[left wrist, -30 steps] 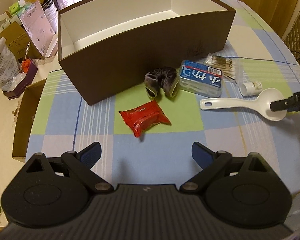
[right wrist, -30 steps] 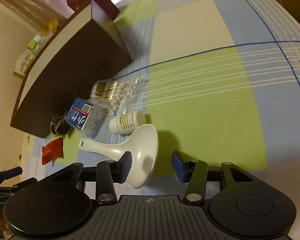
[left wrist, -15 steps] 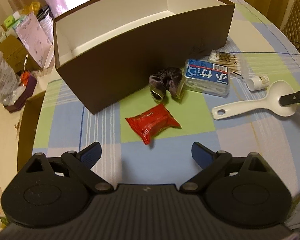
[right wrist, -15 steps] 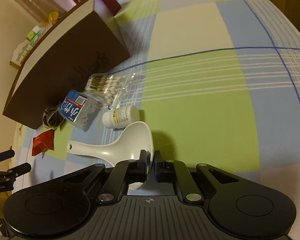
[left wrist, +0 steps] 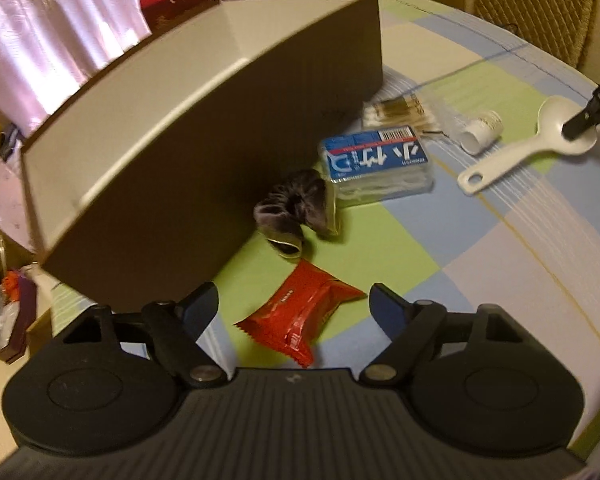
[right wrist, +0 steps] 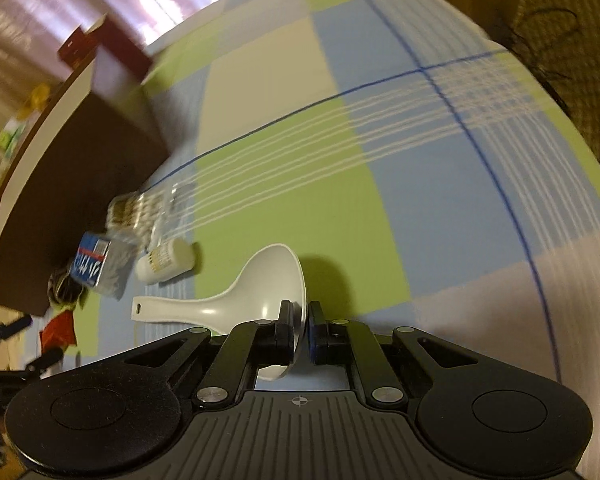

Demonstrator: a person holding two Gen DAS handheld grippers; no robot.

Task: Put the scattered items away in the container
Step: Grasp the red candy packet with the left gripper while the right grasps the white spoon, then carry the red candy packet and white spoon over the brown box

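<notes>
— What is changing here?

— My left gripper (left wrist: 292, 304), jaws spread wide, is dropping over the red packet (left wrist: 300, 318) beside the box (left wrist: 204, 160), nearer than a second ago. My right gripper (right wrist: 299, 330), open a second ago, is now pinching the rim of the white spoon (right wrist: 236, 300).

— And the rest?

— The blue packet (left wrist: 376, 166), bottle (left wrist: 482, 132) and swabs (left wrist: 398, 112) are lying outside still; the spoon is probably going first.

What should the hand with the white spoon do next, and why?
Probably lift it. The right gripper has its jaws shut on the rim of the spoon, whose handle looks low over the tablecloth. The brown box stands open off to the left, so raising the spoon first should clear its wall.
</notes>
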